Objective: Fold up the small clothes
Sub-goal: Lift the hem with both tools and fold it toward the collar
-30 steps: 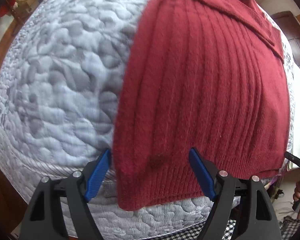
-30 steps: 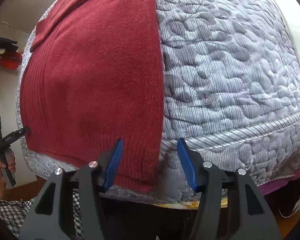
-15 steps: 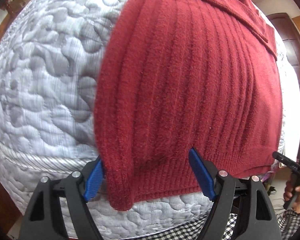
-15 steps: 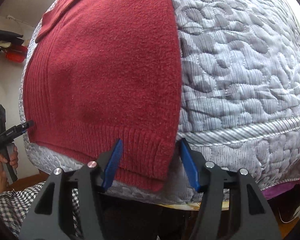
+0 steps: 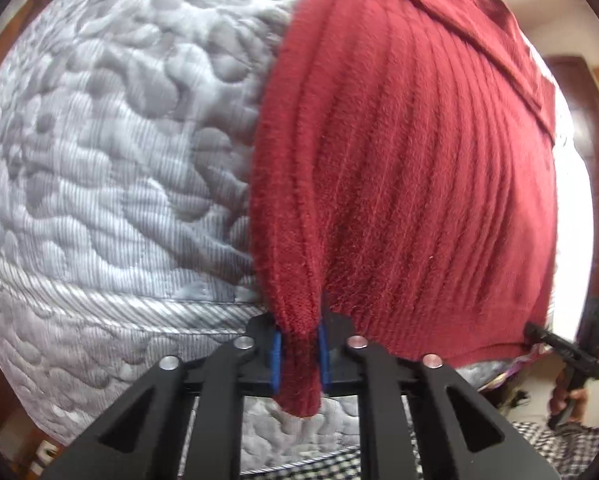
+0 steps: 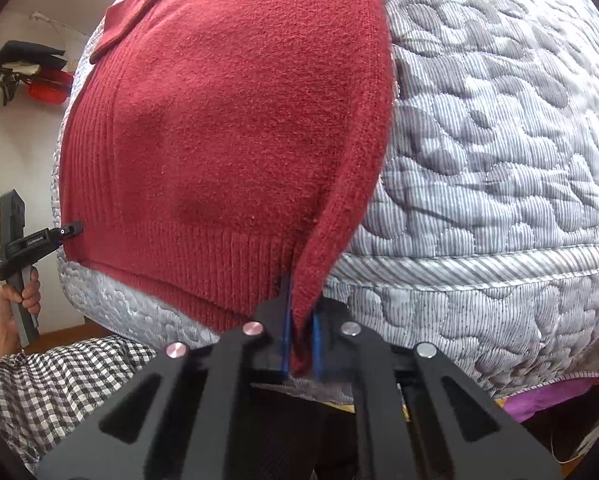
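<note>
- Red sweater [image 5: 419,168]: spread flat on grey quilted bed [image 5: 119,140], hem at near edge.
- Left gripper [image 5: 298,354]: clamped tight on near-left hem corner.
- Right gripper [image 6: 299,344]: clamped tight on near-right hem corner.

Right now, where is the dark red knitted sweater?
The dark red knitted sweater lies on the grey quilted bedcover, its near corners pinched by left gripper and right gripper.

A: Left tool [image 5: 298,354], how's it looking?
B: Blue pads [image 5: 275,356] pinched tight on a fold of sweater [image 5: 419,168].
A: And the right tool [image 6: 299,350]?
B: Clamped too, on the opposite hem corner.
</note>
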